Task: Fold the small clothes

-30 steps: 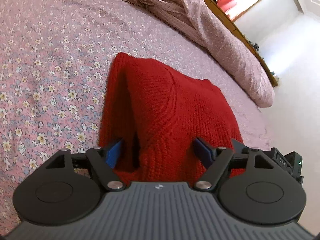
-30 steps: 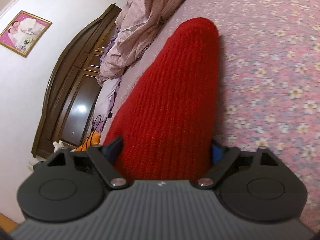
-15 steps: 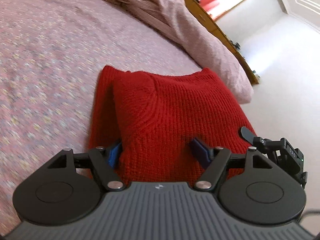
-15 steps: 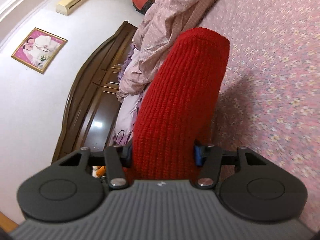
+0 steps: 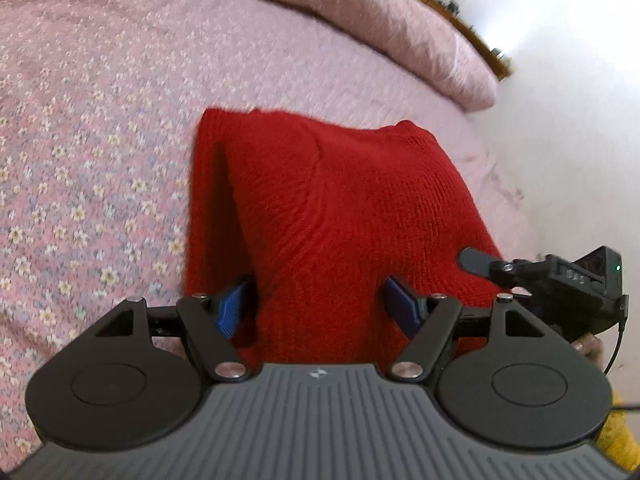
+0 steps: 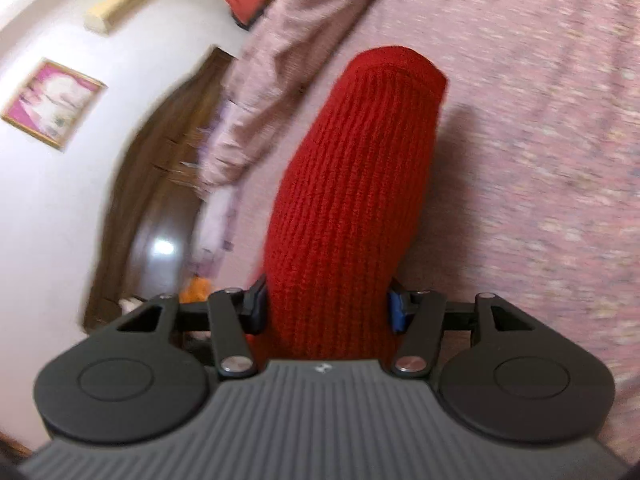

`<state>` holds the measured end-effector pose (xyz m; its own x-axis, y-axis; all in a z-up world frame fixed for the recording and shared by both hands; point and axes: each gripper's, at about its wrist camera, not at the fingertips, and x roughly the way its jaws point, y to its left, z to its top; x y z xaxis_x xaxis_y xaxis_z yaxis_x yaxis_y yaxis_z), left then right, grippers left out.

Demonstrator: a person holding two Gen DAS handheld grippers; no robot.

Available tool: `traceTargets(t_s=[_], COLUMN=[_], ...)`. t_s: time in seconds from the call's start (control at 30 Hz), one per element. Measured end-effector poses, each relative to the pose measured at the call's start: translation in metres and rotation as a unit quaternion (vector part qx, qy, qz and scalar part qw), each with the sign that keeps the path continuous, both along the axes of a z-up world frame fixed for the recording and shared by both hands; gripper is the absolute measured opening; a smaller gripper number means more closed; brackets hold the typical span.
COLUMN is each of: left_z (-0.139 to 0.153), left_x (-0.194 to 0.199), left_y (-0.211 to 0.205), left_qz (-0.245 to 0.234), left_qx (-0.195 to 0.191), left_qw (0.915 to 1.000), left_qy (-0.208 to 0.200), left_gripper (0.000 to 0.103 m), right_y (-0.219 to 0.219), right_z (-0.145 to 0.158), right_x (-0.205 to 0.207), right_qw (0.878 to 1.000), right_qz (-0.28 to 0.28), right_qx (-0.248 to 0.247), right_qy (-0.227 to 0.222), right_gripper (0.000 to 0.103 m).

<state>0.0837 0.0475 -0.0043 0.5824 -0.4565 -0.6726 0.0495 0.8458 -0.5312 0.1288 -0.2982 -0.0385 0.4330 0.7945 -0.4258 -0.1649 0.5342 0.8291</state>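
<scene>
A red knitted garment [image 5: 340, 208] is held up over the floral pink bedspread [image 5: 88, 152]. My left gripper [image 5: 320, 304] has its blue pads on either side of the garment's near edge, shut on the thick knit. My right gripper [image 6: 326, 308] is shut on another part of the garment [image 6: 356, 184], which rises between the pads as a ribbed roll. The right gripper's body [image 5: 568, 284] shows at the right edge of the left wrist view, beside the garment.
A rumpled pink quilt [image 5: 392, 28] lies along the far side of the bed, also seen in the right wrist view [image 6: 280, 60]. A dark wooden headboard [image 6: 160, 184] and a white wall with a framed picture [image 6: 52, 104] stand to the left.
Both grippers have lifted and swung with the garment. The right gripper's pads closed tighter on the knit. The views tilted and blurred with the motion.
</scene>
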Motion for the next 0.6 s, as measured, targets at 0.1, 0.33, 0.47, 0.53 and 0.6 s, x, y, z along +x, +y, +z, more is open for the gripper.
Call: traceTargets(t_s=[0.1, 0.33, 0.47, 0.53, 0.6], left_z=[-0.003, -0.001, -0.004, -0.002, 0.001], left_x=[-0.002, -0.011, -0.009, -0.009, -0.010], left_y=[0.001, 0.005, 0.004, 0.003, 0.001], left_qz=[0.002, 0.013, 0.016, 0.016, 0.015], left_qx=[0.016, 0.066, 0.072, 0.073, 0.082], left_qw=[0.9999, 0.9976, 0.9971, 0.9971, 0.9964], left_qy=[0.002, -0.014, -0.017, -0.016, -0.019], left_gripper=[0.077, 0.078, 0.079, 0.079, 0.079], right_y=[0.008, 0.033, 0.041, 0.039, 0.037], right_z=[-0.015, 0.001, -0.001, -0.001, 0.004], right_x=[0.004, 0.009, 0.014, 0.012, 0.003], right_qw=[0.998, 0.988, 0.985, 0.986, 0.984], right_qz=[0.021, 0.081, 0.076, 0.059, 0.041], right_qx=[-0.056, -0.107, -0.136, -0.139, -0.150], right_qy=[-0.008, -0.072, -0.074, -0.076, -0.086], right_gripper=[0.061, 0.062, 0.071, 0.076, 0.078])
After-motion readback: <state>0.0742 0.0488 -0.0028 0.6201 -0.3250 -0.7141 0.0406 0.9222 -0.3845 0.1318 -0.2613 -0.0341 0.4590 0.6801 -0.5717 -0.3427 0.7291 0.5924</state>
